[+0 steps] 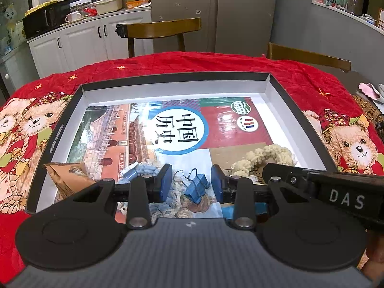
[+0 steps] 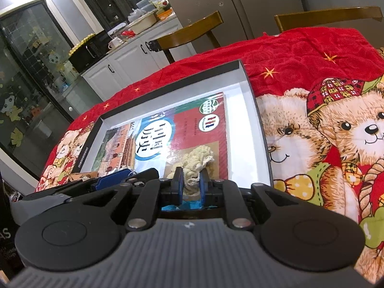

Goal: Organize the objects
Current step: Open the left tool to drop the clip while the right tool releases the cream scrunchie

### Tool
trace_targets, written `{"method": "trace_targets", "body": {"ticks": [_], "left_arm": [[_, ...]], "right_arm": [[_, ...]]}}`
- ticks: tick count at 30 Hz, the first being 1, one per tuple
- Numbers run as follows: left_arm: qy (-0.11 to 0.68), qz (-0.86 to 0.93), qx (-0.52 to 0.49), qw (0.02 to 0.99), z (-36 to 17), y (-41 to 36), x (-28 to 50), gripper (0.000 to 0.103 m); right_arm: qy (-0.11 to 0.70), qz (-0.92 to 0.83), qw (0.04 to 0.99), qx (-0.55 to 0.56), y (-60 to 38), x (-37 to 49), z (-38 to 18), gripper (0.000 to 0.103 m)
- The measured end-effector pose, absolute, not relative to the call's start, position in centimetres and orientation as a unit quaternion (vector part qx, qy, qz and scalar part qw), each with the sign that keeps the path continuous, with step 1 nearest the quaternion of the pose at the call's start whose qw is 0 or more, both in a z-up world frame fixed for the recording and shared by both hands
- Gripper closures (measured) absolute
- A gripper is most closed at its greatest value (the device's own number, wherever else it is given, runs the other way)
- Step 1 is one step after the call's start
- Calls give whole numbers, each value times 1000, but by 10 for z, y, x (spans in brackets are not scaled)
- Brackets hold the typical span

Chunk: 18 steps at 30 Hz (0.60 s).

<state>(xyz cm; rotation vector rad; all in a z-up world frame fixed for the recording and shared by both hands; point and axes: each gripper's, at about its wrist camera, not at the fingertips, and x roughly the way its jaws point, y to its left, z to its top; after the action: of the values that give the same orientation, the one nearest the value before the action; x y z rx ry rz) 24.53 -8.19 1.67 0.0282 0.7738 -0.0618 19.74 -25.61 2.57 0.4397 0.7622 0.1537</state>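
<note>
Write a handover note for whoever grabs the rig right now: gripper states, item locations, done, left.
Left gripper: jaws open, astride the blue binder clip, not pinching it.
Right gripper: jaws shut on the cream yarn ring.
Both items, the book and the brown paper packet lie in the black tray.
Done: right grasp. Left: close on clip, sort both; destination not visible.

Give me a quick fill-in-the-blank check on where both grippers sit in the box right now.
1. The blue binder clip lies between the fingers of the ____ gripper.
2. The right gripper has the ____-coloured fluffy scrunchie between its fingers.
3. The book lies flat inside the ____-rimmed box.
4. The box rests on a ____ teddy-bear blanket.

Missing words: left; cream; black; red
</note>
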Motion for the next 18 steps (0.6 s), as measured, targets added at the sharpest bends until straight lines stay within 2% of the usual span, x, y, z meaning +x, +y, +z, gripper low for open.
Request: {"method": "trace_targets", "body": {"ticks": [1,2,3,4,5,7,9,11,18], "left_arm": [[379,-28,12,925,17,-81,245,59],[382,-23,11,924,18,-80,246,53],[383,-18,10,924,20,-78,246,49],[379,-15,3,925,23,-76,245,48],[376,-13,-5,927,26,-73,244,46],[368,-15,-23,929,34,-65,242,42],[359,-20,-35,933,44,-59,239,33],[345,-24,-43,937,56,-54,234,30],[282,-42,-57,957,115,-37,197,27]], "right_arm": [[369,74,902,213,-256,198,26,81],[369,75,901,215,-256,198,27,79],[367,78,901,218,-258,198,27,72],[365,81,900,223,-260,198,29,61],[362,85,900,228,-262,198,30,56],[350,93,901,240,-266,197,34,40],[336,108,902,250,-271,194,39,35],[324,119,903,255,-272,190,46,31],[273,147,916,255,-267,168,80,17]]}}
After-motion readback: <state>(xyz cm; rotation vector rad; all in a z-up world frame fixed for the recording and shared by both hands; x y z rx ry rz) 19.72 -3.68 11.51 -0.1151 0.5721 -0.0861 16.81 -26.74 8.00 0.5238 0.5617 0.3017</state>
